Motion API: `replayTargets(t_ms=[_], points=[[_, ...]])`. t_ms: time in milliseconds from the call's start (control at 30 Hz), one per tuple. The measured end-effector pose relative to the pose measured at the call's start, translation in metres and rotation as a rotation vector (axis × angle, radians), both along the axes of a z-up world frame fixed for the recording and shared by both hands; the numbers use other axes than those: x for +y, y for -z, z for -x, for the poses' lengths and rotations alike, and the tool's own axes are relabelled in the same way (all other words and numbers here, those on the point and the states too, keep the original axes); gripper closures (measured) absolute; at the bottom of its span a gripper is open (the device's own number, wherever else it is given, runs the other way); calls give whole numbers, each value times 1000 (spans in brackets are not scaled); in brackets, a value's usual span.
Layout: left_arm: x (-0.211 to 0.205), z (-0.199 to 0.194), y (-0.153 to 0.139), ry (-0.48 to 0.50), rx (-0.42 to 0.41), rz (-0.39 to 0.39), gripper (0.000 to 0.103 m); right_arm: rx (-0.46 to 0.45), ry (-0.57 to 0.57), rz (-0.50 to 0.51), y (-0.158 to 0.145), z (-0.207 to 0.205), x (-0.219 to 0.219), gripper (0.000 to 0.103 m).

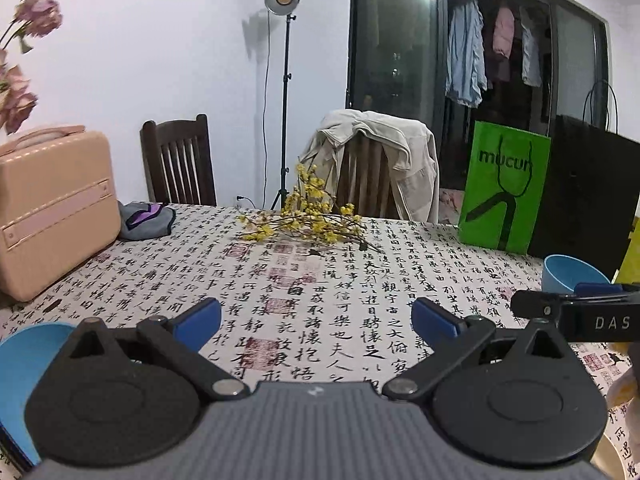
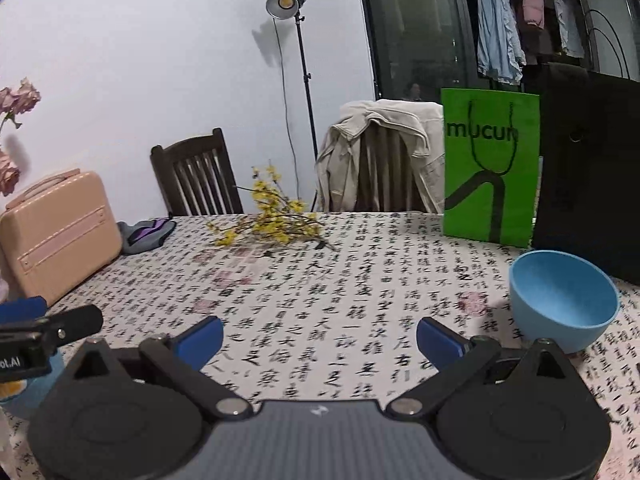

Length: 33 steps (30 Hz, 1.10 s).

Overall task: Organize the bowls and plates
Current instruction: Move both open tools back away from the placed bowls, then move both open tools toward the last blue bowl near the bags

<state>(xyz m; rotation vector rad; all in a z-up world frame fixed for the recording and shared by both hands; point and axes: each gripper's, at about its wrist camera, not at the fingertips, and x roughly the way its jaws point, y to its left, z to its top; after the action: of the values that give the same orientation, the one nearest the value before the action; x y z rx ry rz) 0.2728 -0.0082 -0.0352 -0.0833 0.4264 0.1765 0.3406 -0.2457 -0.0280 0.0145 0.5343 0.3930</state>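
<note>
A light blue bowl (image 2: 564, 300) stands upright on the calligraphy tablecloth, just right of my right gripper (image 2: 320, 340), which is open and empty. The same bowl (image 1: 572, 274) shows at the right edge of the left wrist view, behind the other gripper's finger. My left gripper (image 1: 316, 326) is open and empty above the cloth. A blue plate (image 1: 24, 376) lies at its lower left, partly hidden by the gripper body. A pale blue and yellow item (image 2: 16, 396) sits at the left edge of the right wrist view, mostly hidden.
A pink case (image 1: 52, 216) stands at the table's left. A grey-purple cloth (image 1: 144, 220), yellow flower sprigs (image 1: 308, 220), a green paper bag (image 1: 504, 188) and a black bag (image 1: 584, 196) line the far side. Two chairs stand behind the table.
</note>
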Motion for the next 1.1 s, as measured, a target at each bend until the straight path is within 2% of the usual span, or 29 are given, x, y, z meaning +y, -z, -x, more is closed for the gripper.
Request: replayTargets(t_ms=[267, 433, 533, 733, 900, 1100], points=[[-19, -30, -4, 9, 41, 27, 0, -15, 32, 47, -7, -23, -22, 0], [-36, -48, -9, -9, 47, -1, 0, -18, 45, 41, -9, -41, -44, 0], [-48, -59, -11, 5, 59, 21, 0, -5, 74, 54, -8, -53, -58, 0], [-76, -75, -8, 40, 69, 35, 0, 49, 123, 23, -7, -73, -92, 0], [-95, -81, -7, 47, 70, 40, 0, 33, 152, 10, -14, -77, -111, 0], [-118, -93, -3, 73, 114, 55, 0, 43, 199, -4, -19, -92, -138, 0]])
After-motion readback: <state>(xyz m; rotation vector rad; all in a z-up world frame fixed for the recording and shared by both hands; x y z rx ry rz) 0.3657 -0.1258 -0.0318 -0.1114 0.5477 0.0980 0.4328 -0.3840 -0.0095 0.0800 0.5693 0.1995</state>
